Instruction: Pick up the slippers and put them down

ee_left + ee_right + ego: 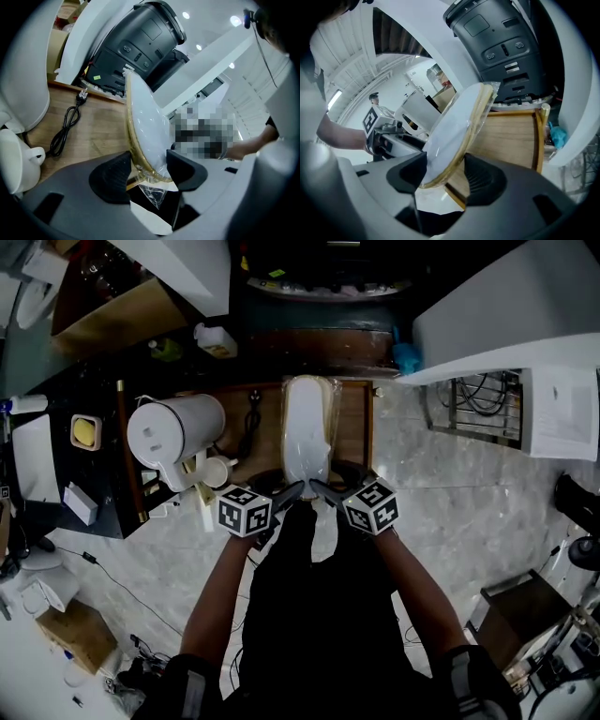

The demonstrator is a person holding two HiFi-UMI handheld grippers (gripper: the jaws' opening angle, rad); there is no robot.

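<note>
Both grippers have the near end of the bagged slippers point(309, 427) pinched: left gripper point(295, 491) on one edge, right gripper point(319, 488) on the other, jaws fairly wide. The slippers sit over the wooden table point(354, 432), long axis pointing straight away, so I'd say neither hand's nearer.

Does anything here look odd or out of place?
Only mildly: left gripper and right gripper both pinch one end of the white plastic-wrapped slippers with tan soles over the wooden tray; loose wrap dangles below.
</note>
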